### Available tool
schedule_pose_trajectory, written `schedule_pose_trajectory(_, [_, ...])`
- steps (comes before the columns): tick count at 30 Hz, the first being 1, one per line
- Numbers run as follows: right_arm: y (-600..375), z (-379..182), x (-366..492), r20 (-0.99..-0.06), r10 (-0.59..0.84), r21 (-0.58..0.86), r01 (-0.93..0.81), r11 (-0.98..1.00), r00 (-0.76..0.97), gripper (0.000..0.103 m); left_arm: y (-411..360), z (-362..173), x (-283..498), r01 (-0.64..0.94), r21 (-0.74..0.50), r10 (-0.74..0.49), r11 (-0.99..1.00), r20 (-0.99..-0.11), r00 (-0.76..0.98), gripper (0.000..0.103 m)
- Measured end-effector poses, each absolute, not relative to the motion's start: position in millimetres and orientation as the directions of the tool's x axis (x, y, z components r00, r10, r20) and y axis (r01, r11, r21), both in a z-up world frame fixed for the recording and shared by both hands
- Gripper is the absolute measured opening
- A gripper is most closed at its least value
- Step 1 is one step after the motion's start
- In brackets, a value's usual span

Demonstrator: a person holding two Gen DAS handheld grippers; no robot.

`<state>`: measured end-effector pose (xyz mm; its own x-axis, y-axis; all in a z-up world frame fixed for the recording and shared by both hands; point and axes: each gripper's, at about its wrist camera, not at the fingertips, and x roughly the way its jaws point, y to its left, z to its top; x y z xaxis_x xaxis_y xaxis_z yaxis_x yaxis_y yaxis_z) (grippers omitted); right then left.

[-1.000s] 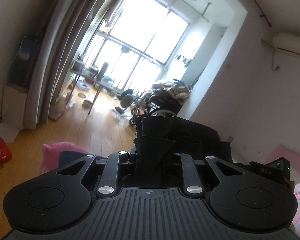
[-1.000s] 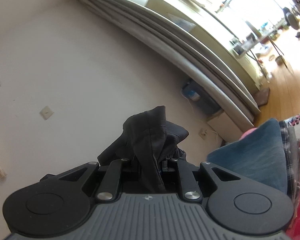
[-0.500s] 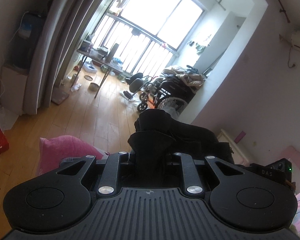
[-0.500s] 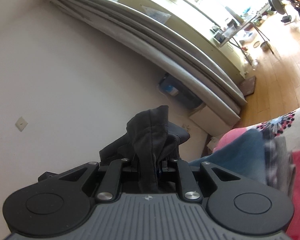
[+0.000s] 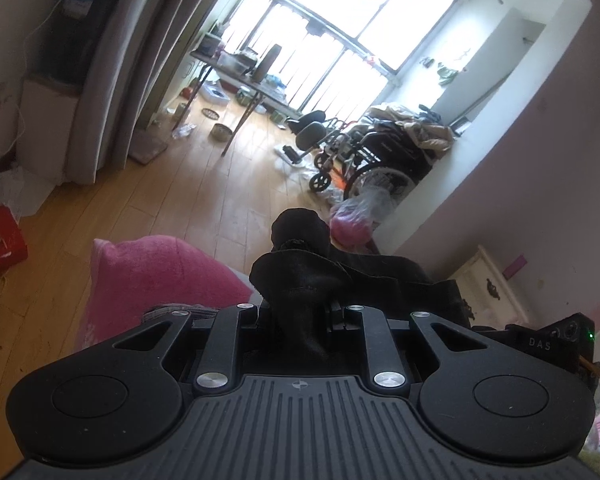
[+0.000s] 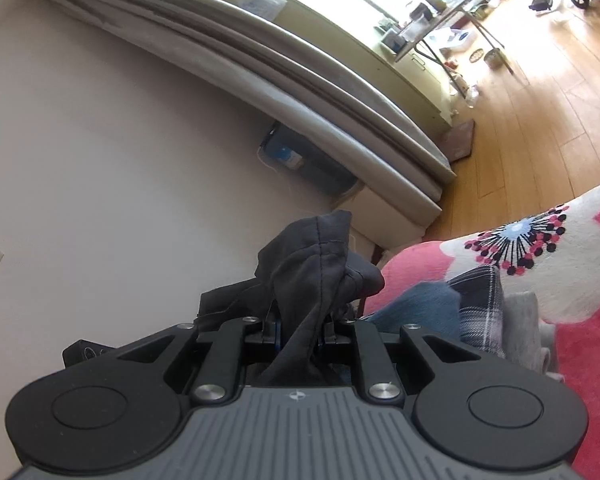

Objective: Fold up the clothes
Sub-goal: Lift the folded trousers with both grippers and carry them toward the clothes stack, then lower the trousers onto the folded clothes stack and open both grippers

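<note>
A black garment [image 5: 300, 276] is bunched between the jaws of my left gripper [image 5: 298, 312], which is shut on it; the cloth stretches to the right behind the gripper body. My right gripper [image 6: 300, 320] is shut on another bunch of the same dark garment [image 6: 316, 264], whose seam stands up above the jaws. Both grips are held in the air above a bed. The fingertips themselves are hidden by the fabric.
A pink pillow [image 5: 156, 276] lies below left of the left gripper. Folded clothes, blue [image 6: 420, 308] and plaid [image 6: 480, 300], lie on a red flowered blanket [image 6: 572, 264]. Beyond: wooden floor, curtains [image 6: 300, 92], a wheelchair [image 5: 380, 160], a cluttered table [image 5: 244, 76].
Both grippers have come down and tipped downward with the garment still held. More floor and the pink pillow show on the left; the flowered blanket has come into the right wrist view.
</note>
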<state>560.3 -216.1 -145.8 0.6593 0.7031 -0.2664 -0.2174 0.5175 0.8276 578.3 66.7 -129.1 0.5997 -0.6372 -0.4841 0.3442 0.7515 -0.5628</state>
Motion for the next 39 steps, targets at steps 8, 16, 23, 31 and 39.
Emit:
schedule_pose_trajectory(8, [-252.4, -176.8, 564.0, -0.22, 0.675, 0.912, -0.097, 0.399, 0.705, 0.046, 89.7, -126.5, 586.1, 0.219, -0.658, -0.633, 0.72, -0.496, 0.594, 0.05])
schedule_pose_trajectory(16, [-260.2, -112.6, 522.0, -0.189, 0.608, 0.732, -0.302, 0.611, 0.771, 0.04, 116.0, -76.2, 554.7, 0.233, -0.626, -0.582, 0.744, -0.435, 0.687, 0.053])
schedule_pose_trajectory(23, [-170.5, -101.8, 525.9, -0.489, 0.599, 0.326, -0.504, 0.8, 0.634, 0.025, 86.1, -93.7, 515.9, 0.303, -0.56, -0.615, 0.771, -0.533, 0.582, 0.053])
schedule_pose_trajectory(31, [-224.7, -103.8, 528.6, -0.392, 0.502, 0.475, -0.298, 0.828, 0.771, 0.028, 109.1, -86.2, 531.1, 0.19, -0.598, -0.548, 0.779, -0.5, 0.671, 0.052])
schedule_pose_trajectory(39, [-183.8, -107.2, 572.6, -0.536, 0.492, 0.439, -0.272, 0.856, 0.686, 0.028, 78.8, -86.5, 578.1, 0.145, -0.486, -0.451, 0.862, -0.601, 0.66, 0.053])
